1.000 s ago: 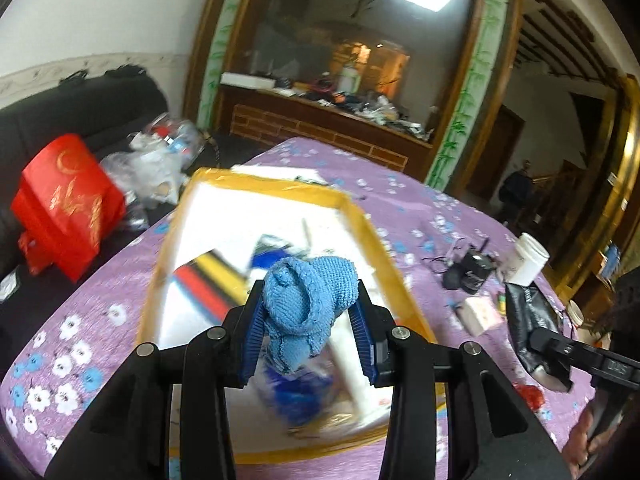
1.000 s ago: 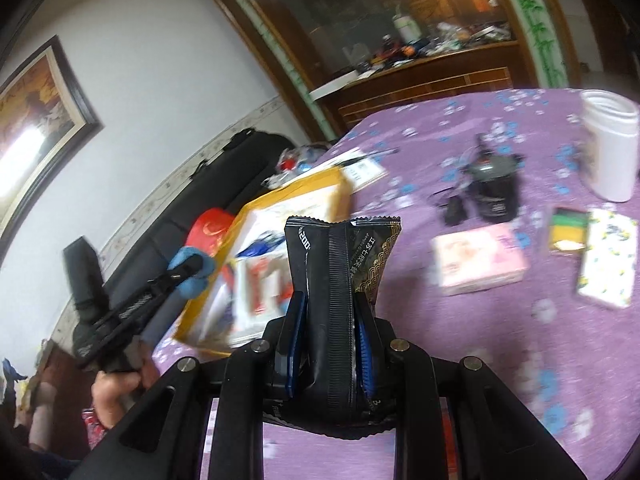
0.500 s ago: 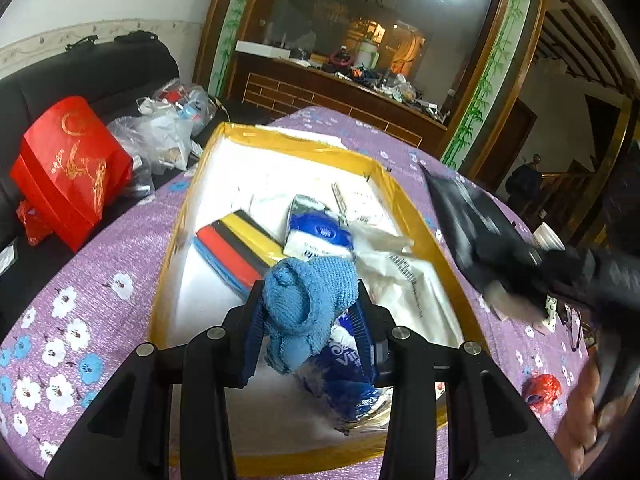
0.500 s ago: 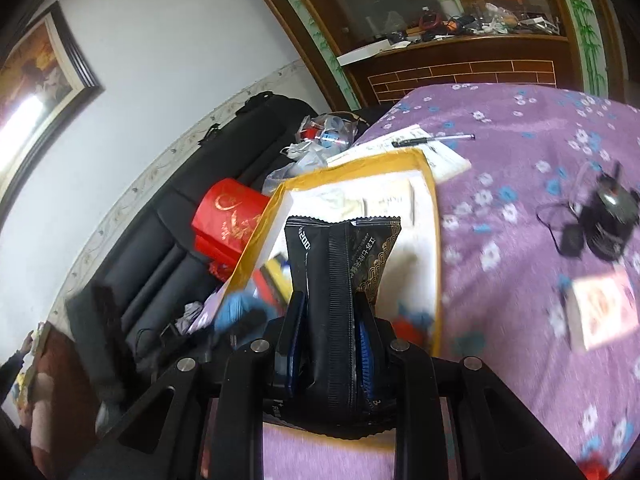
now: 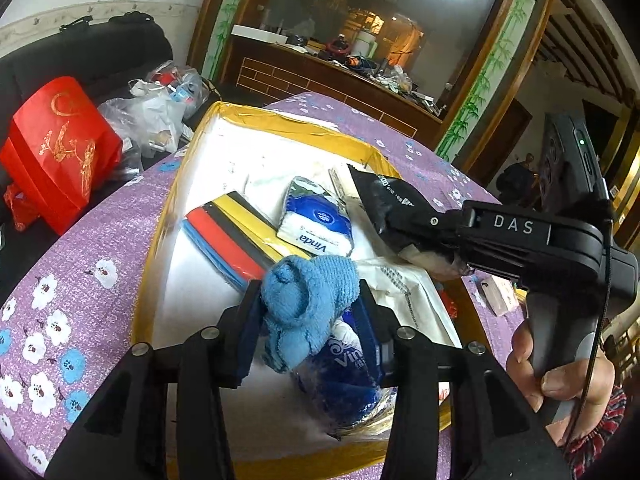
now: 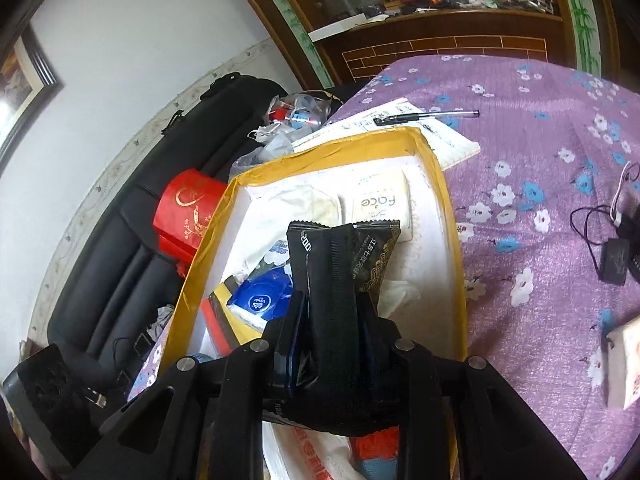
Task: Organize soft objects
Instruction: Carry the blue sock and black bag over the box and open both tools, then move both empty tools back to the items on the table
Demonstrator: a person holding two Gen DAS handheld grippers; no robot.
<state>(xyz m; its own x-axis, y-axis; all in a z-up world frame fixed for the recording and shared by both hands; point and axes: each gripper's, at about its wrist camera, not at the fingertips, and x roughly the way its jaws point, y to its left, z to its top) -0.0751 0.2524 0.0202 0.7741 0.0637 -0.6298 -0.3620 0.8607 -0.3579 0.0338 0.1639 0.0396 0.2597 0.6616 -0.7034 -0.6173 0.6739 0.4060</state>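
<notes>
My left gripper [image 5: 310, 304] hangs low over the yellow-rimmed white box [image 5: 160, 216]. A rolled blue cloth [image 5: 308, 296] sits between its pads, and the jaws are opening. My right gripper [image 6: 330, 304] is over the same box [image 6: 452, 216], its jaws also opening, with an upright black snack packet [image 6: 340, 248] still between the pads. In the left wrist view that packet [image 5: 384, 196] reaches in from the right. The box holds a blue Vinda tissue pack [image 5: 316, 220], coloured strips [image 5: 228, 236], a second blue pack [image 5: 344, 380] and a white "face" pack [image 6: 380, 204].
A red bag [image 5: 56, 148] and plastic bags [image 5: 156, 108] lie on the black sofa left of the purple floral table. A pen [image 6: 424, 117] rests on a notepad behind the box. A black corded device [image 6: 616, 260] and a tissue pack [image 6: 624, 364] lie right. A hand [image 5: 560, 368] holds the right gripper.
The right gripper has swept left with the black packet, from above the table to above the box. The left gripper sank lower over the box, and its pads stand slightly wider.
</notes>
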